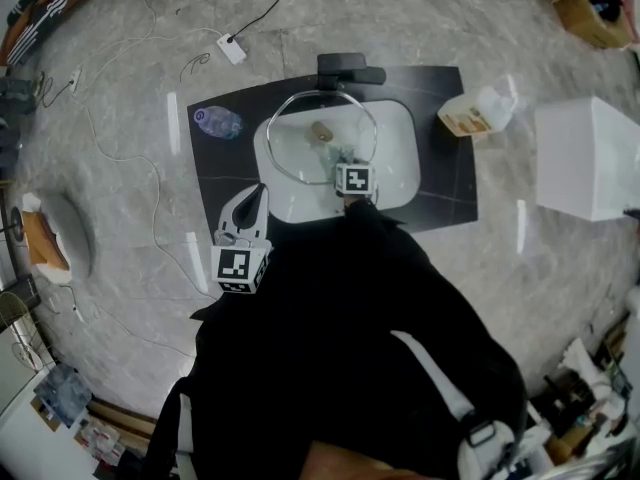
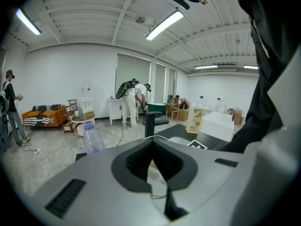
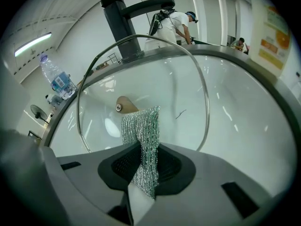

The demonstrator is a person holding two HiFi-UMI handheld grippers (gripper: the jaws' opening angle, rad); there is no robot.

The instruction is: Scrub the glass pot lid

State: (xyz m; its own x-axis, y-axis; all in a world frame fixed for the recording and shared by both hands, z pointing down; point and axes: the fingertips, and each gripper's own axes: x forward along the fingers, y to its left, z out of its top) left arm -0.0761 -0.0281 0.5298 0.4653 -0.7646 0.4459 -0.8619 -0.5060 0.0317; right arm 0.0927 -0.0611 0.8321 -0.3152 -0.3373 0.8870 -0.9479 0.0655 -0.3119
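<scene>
The glass pot lid (image 1: 300, 148), steel-rimmed with a wooden knob (image 1: 321, 130), lies in the white sink (image 1: 400, 168). My right gripper (image 1: 345, 160) reaches into the basin at the lid's near edge. In the right gripper view it (image 3: 143, 161) is shut on a silver-green mesh scrubber (image 3: 141, 135), whose free end rests against the lid (image 3: 160, 79) just beside the knob (image 3: 124, 106). My left gripper (image 1: 258, 193) hovers at the sink's near-left corner, apart from the lid. In its own view it (image 2: 157, 173) is shut, with nothing between the fingers.
A black faucet (image 1: 350, 68) stands behind the sink on a black mat (image 1: 445, 183). On the mat's left lies a water bottle (image 1: 217, 122); a detergent jug (image 1: 478, 113) and a white box (image 1: 588, 156) sit to the right. Cables and a power strip (image 1: 231, 48) lie beyond.
</scene>
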